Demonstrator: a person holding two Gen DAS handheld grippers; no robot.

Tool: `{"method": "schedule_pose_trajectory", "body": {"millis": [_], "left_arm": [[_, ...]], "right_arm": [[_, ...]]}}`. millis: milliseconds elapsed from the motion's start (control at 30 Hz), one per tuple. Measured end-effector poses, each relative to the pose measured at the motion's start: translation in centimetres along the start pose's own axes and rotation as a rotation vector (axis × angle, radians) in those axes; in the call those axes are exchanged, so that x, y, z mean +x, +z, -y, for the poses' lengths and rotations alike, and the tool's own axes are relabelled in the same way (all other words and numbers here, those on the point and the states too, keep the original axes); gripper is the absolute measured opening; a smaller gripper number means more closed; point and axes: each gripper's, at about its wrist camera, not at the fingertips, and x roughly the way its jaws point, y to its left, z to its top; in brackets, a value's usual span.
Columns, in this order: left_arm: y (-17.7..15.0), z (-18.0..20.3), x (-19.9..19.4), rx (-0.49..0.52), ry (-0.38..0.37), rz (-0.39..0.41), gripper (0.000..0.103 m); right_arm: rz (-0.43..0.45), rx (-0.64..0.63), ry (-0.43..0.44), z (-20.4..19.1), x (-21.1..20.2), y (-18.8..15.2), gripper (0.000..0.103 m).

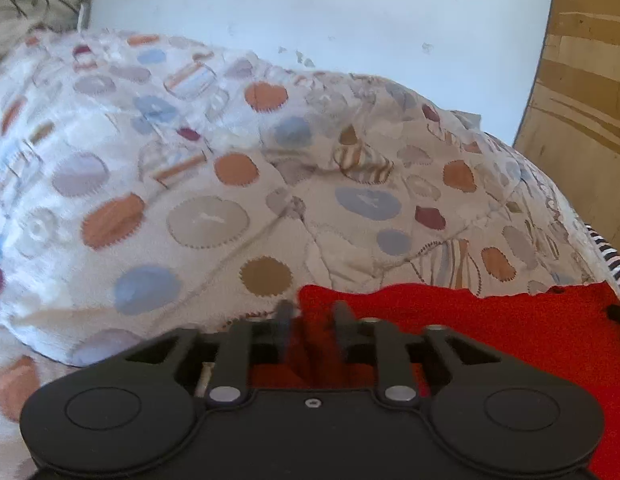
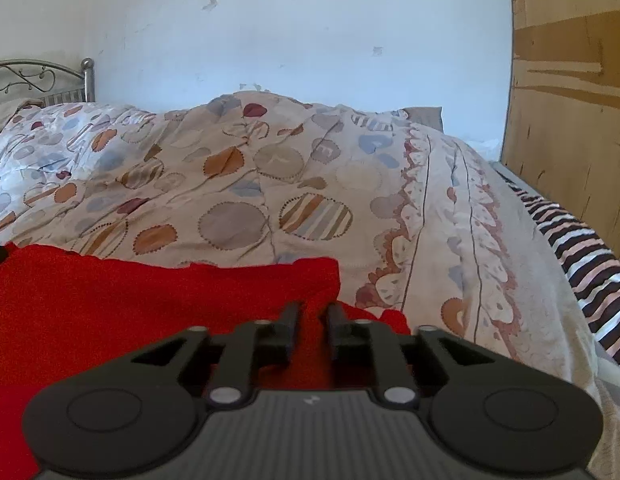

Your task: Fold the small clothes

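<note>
While the red garment (image 1: 490, 332) was held over the patterned quilt (image 2: 269, 184), pinched at opposite corners in the nearly closed left gripper (image 1: 312, 308) and right gripper (image 2: 313, 312), uneven pulling could have slipped a corner free.

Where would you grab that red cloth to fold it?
At its two far corners, one per gripper, coming in low from the near side. The red cloth lies on the quilt; the left gripper and right gripper each look closed on a corner, keeping the edge taut.
</note>
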Motion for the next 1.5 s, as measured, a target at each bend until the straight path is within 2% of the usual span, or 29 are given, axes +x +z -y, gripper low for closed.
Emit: {"method": "schedule_pose_trajectory", "body": {"millis": [33, 67, 100, 133, 167, 200, 400, 567, 633, 733, 867, 1067, 1333, 1433, 1500], "left_arm": [[0.0, 0.3, -0.6, 0.01, 0.015, 0.01, 0.051], [0.0, 0.6, -1.4, 0.021, 0.032, 0.026, 0.069], [0.0, 0.9, -2.1, 0.029, 0.041, 0.041, 0.086], [-0.1, 1.2, -2.9, 0.034, 0.054, 0.058, 0.092], [-0.2, 1.4, -3.7, 0.035, 0.068, 0.07, 0.1], [-0.4, 1.7, -4.6, 0.037, 0.078, 0.078, 0.102], [-3.8, 3.4, -10.1, 0.042, 0.123, 0.111, 0.102], [-7.8, 3.0, -13.2, 0.009, 0.129, 0.116, 0.102], [-9.2, 2.4, -14.1, -0.01, 0.144, 0.12, 0.102], [-10.6, 1.5, -14.2, -0.044, 0.157, 0.086, 0.102], [-11.9, 0.1, -13.1, -0.083, 0.196, 0.019, 0.102], [-13.3, -1.5, -13.4, -0.206, 0.156, 0.018, 0.102], [-14.4, -0.6, -15.0, -0.272, 0.15, 0.065, 0.102], [-15.0, -0.2, -16.7, -0.35, 0.096, 0.117, 0.102], [-15.7, 0.6, -17.6, -0.373, 0.045, 0.124, 0.102]], "right_arm": [[0.009, 0.0, -0.005, 0.0, -0.5, 0.1, 0.057], [0.017, 0.003, -0.01, 0.0, -1.0, 0.3, 0.065], [0.028, 0.009, -0.026, 0.0, -1.7, 0.4, 0.08], [0.038, 0.009, -0.059, -0.2, -2.4, 0.6, 0.092], [0.05, 0.005, -0.095, -0.4, -3.1, 0.8, 0.097], [0.065, -0.001, -0.123, -0.7, -3.9, 1.0, 0.102], [0.153, -0.079, -0.165, -4.1, -9.1, 0.6, 0.103], [0.206, -0.18, -0.056, -9.2, -12.0, -2.0, 0.103], [0.221, -0.233, -0.041, -11.5, -12.4, -3.0, 0.103], [0.21, -0.294, -0.021, -14.6, -11.9, -4.5, 0.103], [0.149, -0.372, -0.109, -17.5, -9.9, -5.8, 0.103], [0.093, -0.385, -0.095, -17.6, -8.3, -7.3, 0.103], [0.066, -0.322, -0.04, -16.3, -7.4, -7.6, 0.103], [0.087, -0.313, -0.039, -16.1, -7.7, -7.8, 0.103], [0.101, -0.308, -0.039, -16.0, -8.0, -7.9, 0.103]]}}
